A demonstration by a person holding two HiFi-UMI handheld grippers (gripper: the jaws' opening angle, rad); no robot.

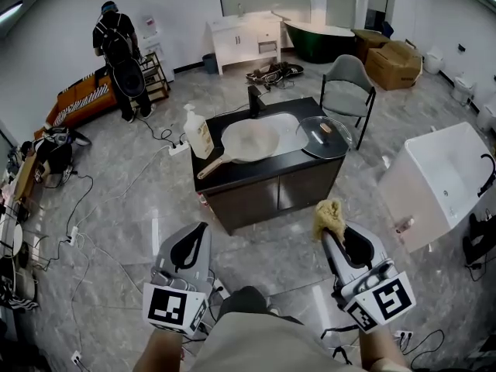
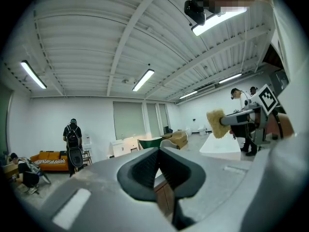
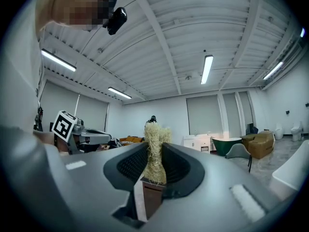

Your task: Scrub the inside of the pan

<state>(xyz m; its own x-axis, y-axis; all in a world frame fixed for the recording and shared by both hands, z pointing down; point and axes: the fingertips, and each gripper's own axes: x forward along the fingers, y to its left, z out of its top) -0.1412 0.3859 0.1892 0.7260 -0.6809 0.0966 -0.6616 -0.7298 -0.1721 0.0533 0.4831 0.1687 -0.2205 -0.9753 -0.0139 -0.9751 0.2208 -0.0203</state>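
Observation:
A pale pan (image 1: 249, 141) with a wooden handle lies in the sink of the black counter (image 1: 310, 167), well ahead of both grippers. My right gripper (image 1: 331, 227) is shut on a yellowish fibre scrubber (image 1: 328, 217), which sticks up between its jaws (image 3: 155, 149); the left gripper view catches that scrubber (image 2: 216, 123) at the right. My left gripper (image 1: 191, 248) is shut with nothing between its jaws (image 2: 159, 164). Both grippers are held level at the near side of the counter, short of it.
A soap bottle (image 1: 198, 132) stands on the counter's left end and a glass lid (image 1: 323, 136) lies on its right end. A grey chair (image 1: 348, 88) stands behind, a white tub (image 1: 442, 180) at the right. Cables cross the floor at the left. A person (image 1: 120, 56) stands far back.

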